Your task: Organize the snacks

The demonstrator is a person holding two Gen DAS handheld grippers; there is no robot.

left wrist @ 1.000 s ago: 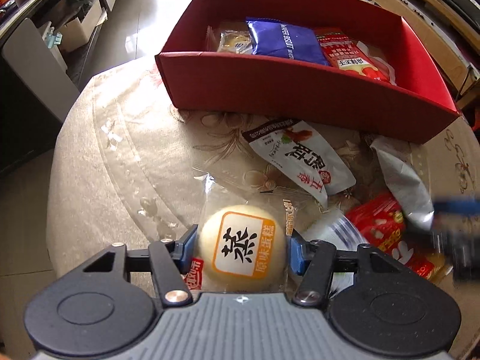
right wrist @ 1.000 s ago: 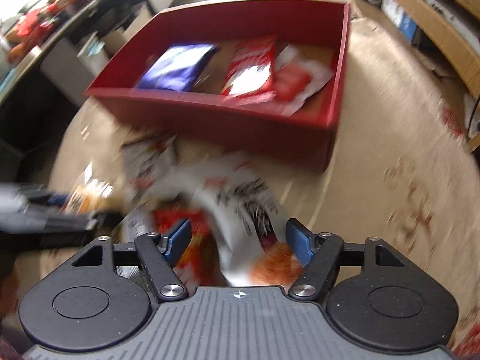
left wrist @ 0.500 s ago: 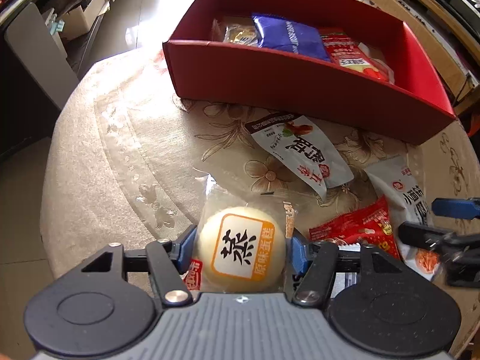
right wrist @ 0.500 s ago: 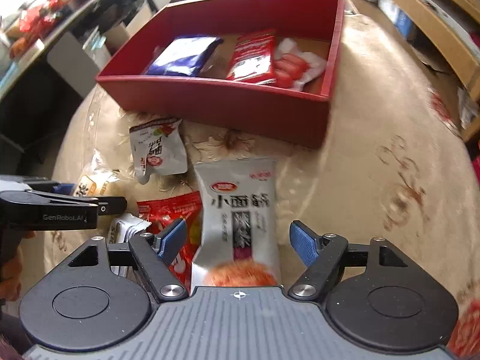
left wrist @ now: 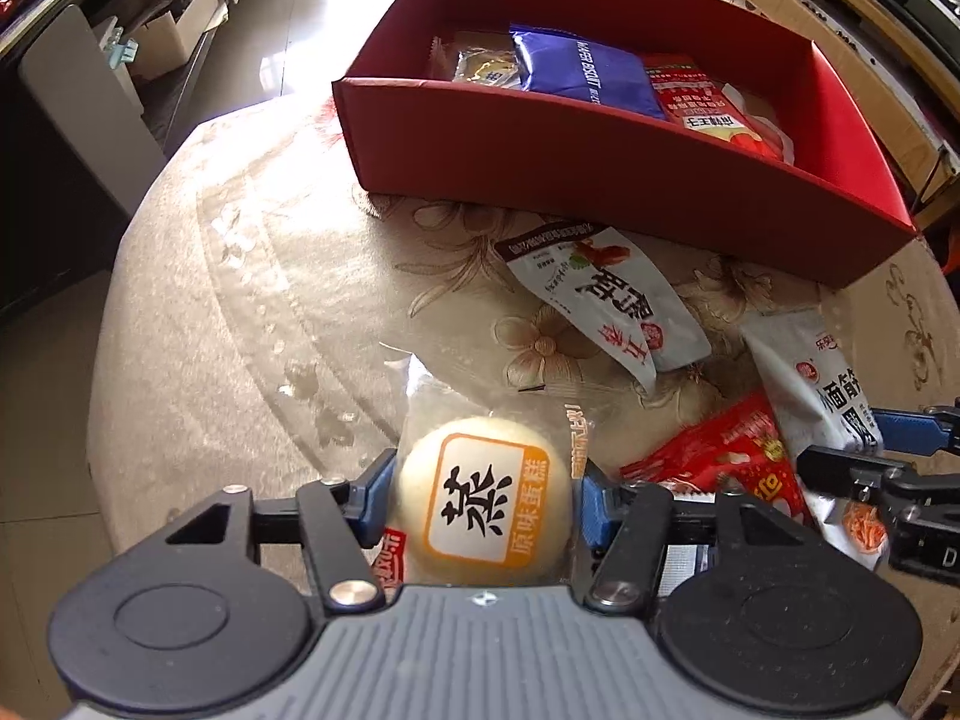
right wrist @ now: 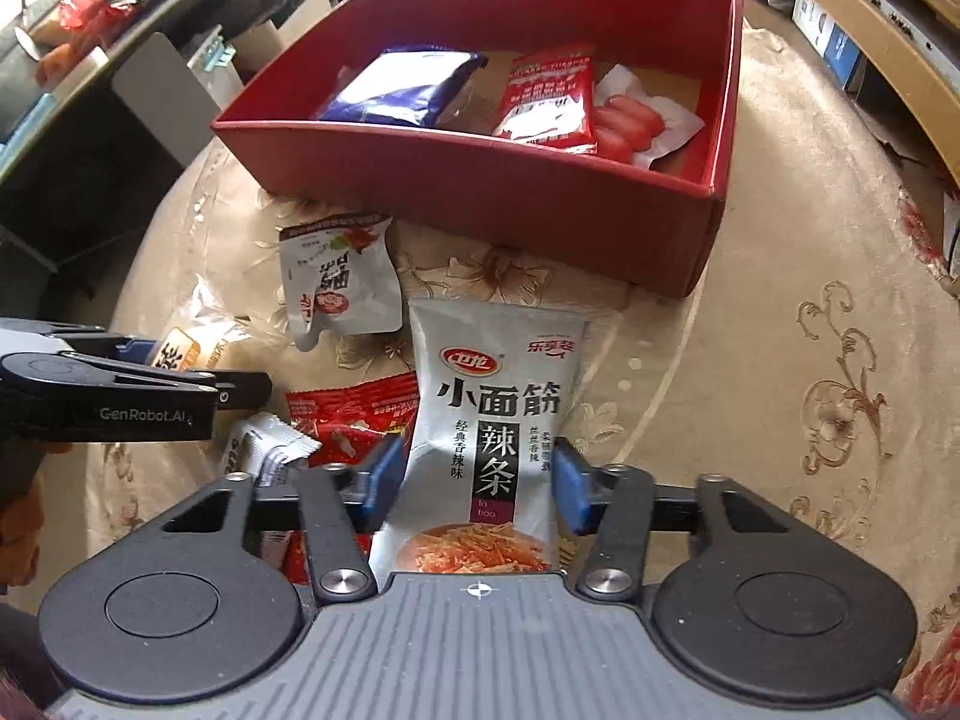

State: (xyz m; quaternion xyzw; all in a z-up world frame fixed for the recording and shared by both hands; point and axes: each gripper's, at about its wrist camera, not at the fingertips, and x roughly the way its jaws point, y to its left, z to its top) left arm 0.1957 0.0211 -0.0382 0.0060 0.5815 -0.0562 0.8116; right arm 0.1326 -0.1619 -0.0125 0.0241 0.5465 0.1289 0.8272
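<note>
Red box (left wrist: pixel 600 180) sits at 12 o'clock on the round floral-cloth table (left wrist: pixel 252 276), open top toward both hands, so it's the obvious drop spot. Already inside: blue wafer pack (left wrist: pixel 582 69), red packet (left wrist: pixel 699 102), sausages (right wrist: pixel 624 123), and a clear-wrapped snack (left wrist: pixel 480 63) at the far left. Loose snacks lie in a cluster just in front of the box's near wall, within reach of either hand.

Left gripper (left wrist: pixel 486 498): pinching the steamed cake (left wrist: pixel 483 501) in its clear wrapper across the round sides, blue pads touching both flanks. Jaws just closed back in after a brief loosening. Cake seems still down on the table at 6 o'clock; lift not visibly begun.

Right gripper (right wrist: pixel 477 483): jaws just closed hard, now pinching the silver spicy-strip bag (right wrist: pixel 489 414) across its lower width, pads at both edges. Bag lies flat, top pointing to 12 o'clock, near the box wall.

Still loose: white-grey pouch (right wrist: pixel 336 282) at 11 o'clock of the bag, red wrapper (right wrist: pixel 354 414) touching its left side, small white sachet (right wrist: pixel 264 450) beside that.

Likely both hands grab at once to load two items in one trip.
</note>
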